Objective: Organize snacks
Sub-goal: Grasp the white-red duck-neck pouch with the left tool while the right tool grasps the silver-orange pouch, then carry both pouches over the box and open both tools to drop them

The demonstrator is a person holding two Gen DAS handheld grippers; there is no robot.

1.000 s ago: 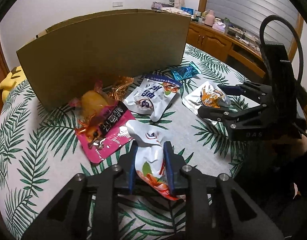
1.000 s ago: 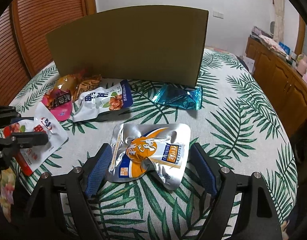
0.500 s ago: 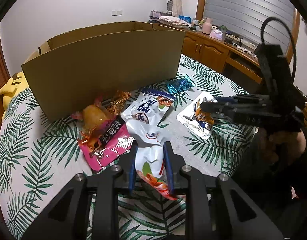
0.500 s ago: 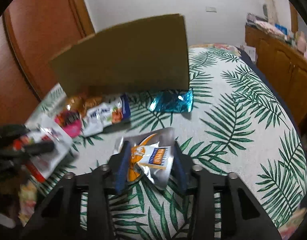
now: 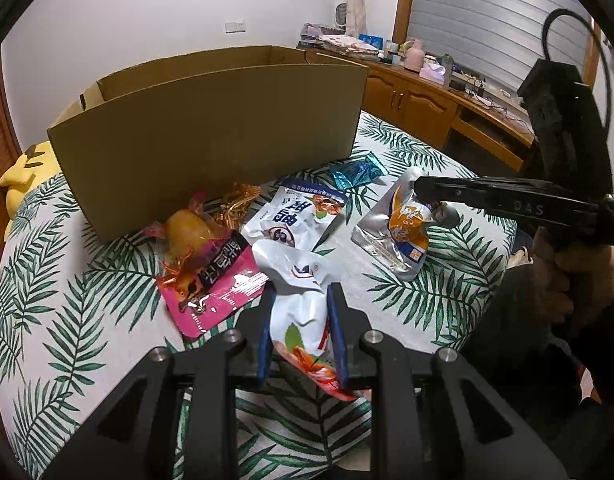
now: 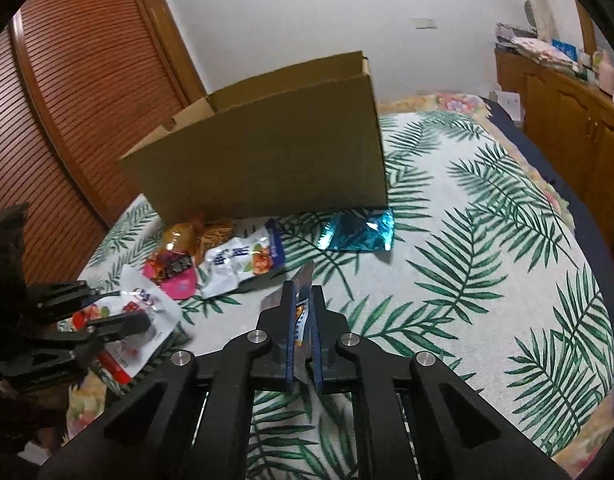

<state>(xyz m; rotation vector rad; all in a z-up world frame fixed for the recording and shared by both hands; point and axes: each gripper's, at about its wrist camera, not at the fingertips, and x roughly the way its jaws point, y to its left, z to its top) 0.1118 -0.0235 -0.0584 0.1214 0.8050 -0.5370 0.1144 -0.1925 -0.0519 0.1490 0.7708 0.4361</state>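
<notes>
My left gripper [image 5: 301, 300] is shut on a white snack pouch with red and green print [image 5: 303, 308], held above the palm-leaf cloth; it also shows in the right wrist view [image 6: 141, 320]. My right gripper [image 6: 301, 296] is shut on a silver and orange pouch [image 5: 403, 232], lifted off the cloth and seen edge-on between my fingers [image 6: 303, 312]. The open cardboard box [image 5: 211, 132] stands behind the loose snacks [image 6: 267, 160].
On the cloth lie a pink pouch [image 5: 215, 280], a yellow wrapped snack [image 5: 187, 232], a white and blue pouch [image 5: 299, 212] and a teal packet [image 6: 357, 230]. A wooden cabinet [image 5: 419, 100] stands at the right, a slatted wooden door [image 6: 67, 100] at the left.
My right gripper closed on the silver and orange pouch and lifted it off the cloth. My left gripper rose with the white pouch, so the box's open top now shows.
</notes>
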